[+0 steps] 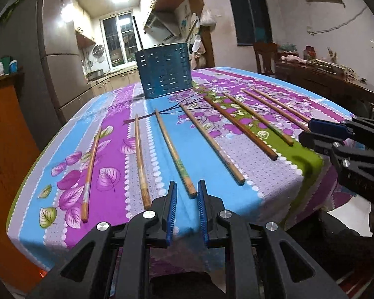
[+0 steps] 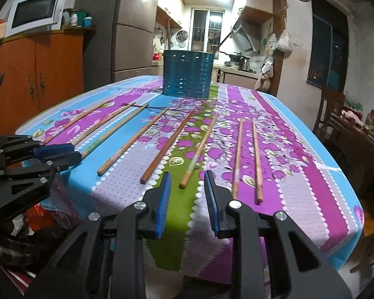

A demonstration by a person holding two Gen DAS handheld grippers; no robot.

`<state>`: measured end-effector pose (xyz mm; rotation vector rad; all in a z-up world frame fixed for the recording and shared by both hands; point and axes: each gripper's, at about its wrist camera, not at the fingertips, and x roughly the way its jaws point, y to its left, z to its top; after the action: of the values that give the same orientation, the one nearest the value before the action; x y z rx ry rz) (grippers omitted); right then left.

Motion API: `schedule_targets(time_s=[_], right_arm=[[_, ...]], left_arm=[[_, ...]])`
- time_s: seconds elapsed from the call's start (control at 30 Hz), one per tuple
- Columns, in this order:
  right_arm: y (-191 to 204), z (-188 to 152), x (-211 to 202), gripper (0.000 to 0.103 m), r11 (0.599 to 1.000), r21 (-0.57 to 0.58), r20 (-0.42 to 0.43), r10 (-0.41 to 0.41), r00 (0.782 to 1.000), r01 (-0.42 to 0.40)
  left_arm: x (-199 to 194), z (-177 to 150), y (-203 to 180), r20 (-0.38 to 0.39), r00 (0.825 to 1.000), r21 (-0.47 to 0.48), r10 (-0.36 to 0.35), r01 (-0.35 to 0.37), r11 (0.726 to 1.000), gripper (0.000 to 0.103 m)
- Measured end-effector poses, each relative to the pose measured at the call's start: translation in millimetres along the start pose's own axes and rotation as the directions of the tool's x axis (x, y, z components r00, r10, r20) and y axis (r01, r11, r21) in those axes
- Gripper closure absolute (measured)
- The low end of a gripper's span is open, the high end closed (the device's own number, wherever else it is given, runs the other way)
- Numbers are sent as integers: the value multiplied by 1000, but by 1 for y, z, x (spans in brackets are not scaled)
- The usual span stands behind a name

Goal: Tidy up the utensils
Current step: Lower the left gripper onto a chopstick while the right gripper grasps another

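Observation:
Several wooden chopsticks lie side by side on the flowered tablecloth (image 1: 207,154), pointing toward a blue perforated utensil holder (image 1: 164,71) that stands upright at the far side; it also shows in the right wrist view (image 2: 187,73). My left gripper (image 1: 187,191) is open and empty at the table's near edge, its jaws either side of the near end of one chopstick (image 1: 174,150). My right gripper (image 2: 187,182) is open and empty, just short of the end of a green-marked chopstick (image 2: 199,149). Each gripper shows in the other's view, the right (image 1: 321,130) and the left (image 2: 59,153).
An orange cabinet (image 2: 37,74) with a microwave (image 2: 35,11) stands left of the table. A wooden chair and a cluttered dark side table (image 1: 324,72) stand to the right. A kitchen lies behind the holder. The tablecloth hangs over the near table edge (image 2: 236,249).

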<state>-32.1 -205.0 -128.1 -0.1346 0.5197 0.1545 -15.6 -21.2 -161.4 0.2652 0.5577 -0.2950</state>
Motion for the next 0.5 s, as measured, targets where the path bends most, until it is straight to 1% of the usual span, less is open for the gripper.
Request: schedule_targets(time_s=[0.17, 0.5], right_arm=[[0, 2, 8, 77, 1000, 0, -18, -23, 1000, 23], [4, 2, 6, 77, 1000, -8, -8, -30, 1000, 30]], left_arm=[[3, 0, 2, 6, 1000, -15, 8, -7, 1000, 84], [4, -1, 1, 24, 999, -22, 29, -28, 999, 80]])
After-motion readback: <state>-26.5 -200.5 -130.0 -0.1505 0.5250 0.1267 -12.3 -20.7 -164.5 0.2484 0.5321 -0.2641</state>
